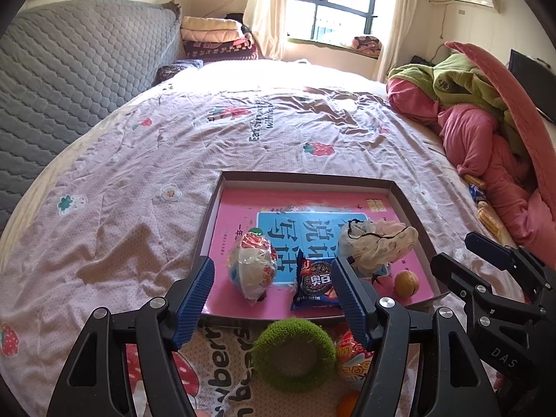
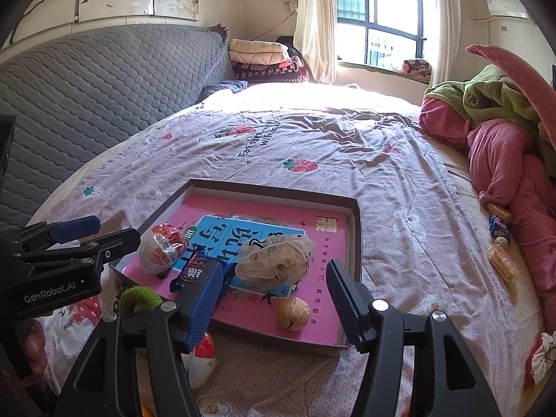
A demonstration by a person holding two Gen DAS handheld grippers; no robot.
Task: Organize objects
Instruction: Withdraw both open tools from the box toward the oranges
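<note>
Working left to right, we hold our left tool (image 1: 272,279) spread wide and empty over the near edge of the shallow box (image 1: 302,178), which sits on the bed (image 1: 139,160). Just below it, still on the bedspread outside the box, lies the green fuzzy ring (image 1: 293,352); we judge it soft, light and springy, so pinching across one side of its band should hold it without slipping. Beside the ring a red snack packet (image 1: 349,356) pokes out, thin and crinkly, best taken by a flat edge. Inside the box, from left, rest a foil-wrapped egg toy (image 1: 253,266), likely smooth and prone to rolling, a dark cookie packet (image 1: 312,283), a bunched mesh bag (image 1: 377,243) that is limp and will snag easily, and a walnut (image 1: 406,280), hard and round, wanting a grip across its middle. Our right tool (image 2: 274,290) hangs over the box's near side, also spread and carrying nothing. Far right, more small snacks (image 2: 500,260) lie by the pink bedding (image 2: 504,160).
</note>
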